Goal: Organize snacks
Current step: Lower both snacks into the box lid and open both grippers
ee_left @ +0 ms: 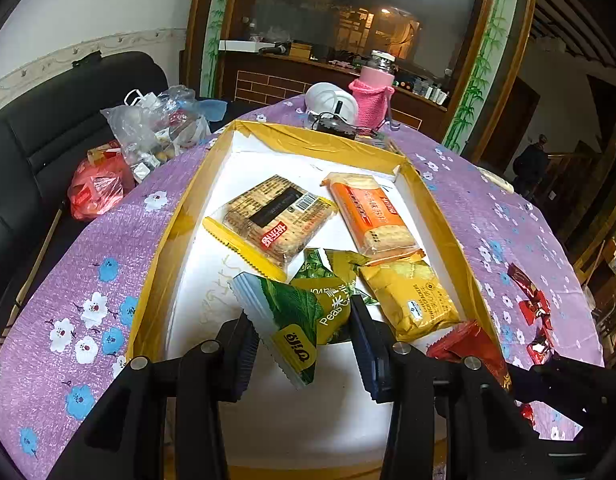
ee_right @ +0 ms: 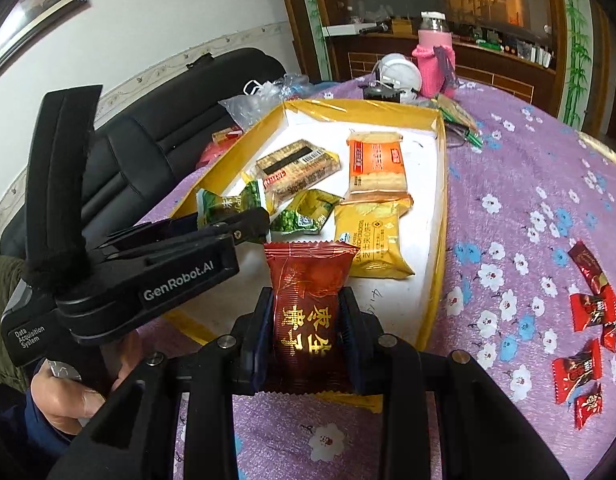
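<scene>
A green pea-snack packet is clamped between the jaws of the left gripper at lower centre of the left wrist view, held over the white floor of the yellow-rimmed box. In the right wrist view, a red packet with gold characters is gripped by the right gripper at lower centre, above the box's near edge. Small red candies are scattered on the purple flowered cloth at the right edge.

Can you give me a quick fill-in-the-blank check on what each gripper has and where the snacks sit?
1. The right gripper is shut on a ____ packet with gold characters.
2. The left gripper holds a green pea snack over the ____-rimmed tray.
3. The loose red candies lie on the purple ____, outside the tray.

Missing words: red; yellow; tablecloth
</scene>
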`<act>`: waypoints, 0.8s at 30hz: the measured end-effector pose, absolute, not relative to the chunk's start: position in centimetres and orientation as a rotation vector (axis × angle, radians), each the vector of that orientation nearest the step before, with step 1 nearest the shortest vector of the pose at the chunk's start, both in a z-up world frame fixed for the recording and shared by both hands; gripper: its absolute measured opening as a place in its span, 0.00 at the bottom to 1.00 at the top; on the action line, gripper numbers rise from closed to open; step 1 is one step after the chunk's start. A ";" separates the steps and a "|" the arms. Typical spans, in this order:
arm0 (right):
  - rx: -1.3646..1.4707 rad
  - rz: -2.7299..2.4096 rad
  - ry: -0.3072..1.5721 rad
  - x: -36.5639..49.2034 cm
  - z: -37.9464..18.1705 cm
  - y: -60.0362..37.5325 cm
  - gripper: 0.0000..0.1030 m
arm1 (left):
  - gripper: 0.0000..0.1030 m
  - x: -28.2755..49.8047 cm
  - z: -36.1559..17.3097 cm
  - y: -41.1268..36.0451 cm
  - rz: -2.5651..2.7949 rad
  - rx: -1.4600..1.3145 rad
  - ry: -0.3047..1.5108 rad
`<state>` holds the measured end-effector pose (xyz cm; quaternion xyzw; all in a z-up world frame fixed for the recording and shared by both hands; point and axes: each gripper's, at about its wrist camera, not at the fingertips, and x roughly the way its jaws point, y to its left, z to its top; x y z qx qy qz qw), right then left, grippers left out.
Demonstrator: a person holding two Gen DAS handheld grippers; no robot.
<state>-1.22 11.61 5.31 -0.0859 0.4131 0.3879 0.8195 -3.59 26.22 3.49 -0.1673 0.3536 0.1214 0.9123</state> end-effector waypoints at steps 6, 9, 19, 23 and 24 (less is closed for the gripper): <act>-0.179 0.825 0.929 -0.4 4.5 11.9 0.30 | 0.44 -2.9 2.8 26.6 0.255 -0.351 0.781; -0.177 0.827 0.952 -0.2 4.2 12.2 0.30 | 0.44 -2.4 2.2 27.1 0.248 -0.379 0.823; -0.184 0.809 0.995 1.2 3.3 13.6 0.30 | 0.44 -1.3 1.5 27.8 0.233 -0.419 0.896; -0.195 0.798 0.995 1.8 3.2 13.9 0.30 | 0.44 -0.8 1.6 28.2 0.241 -0.415 0.912; -0.196 0.796 0.996 1.9 3.2 14.0 0.30 | 0.44 -0.7 1.6 28.2 0.243 -0.411 0.916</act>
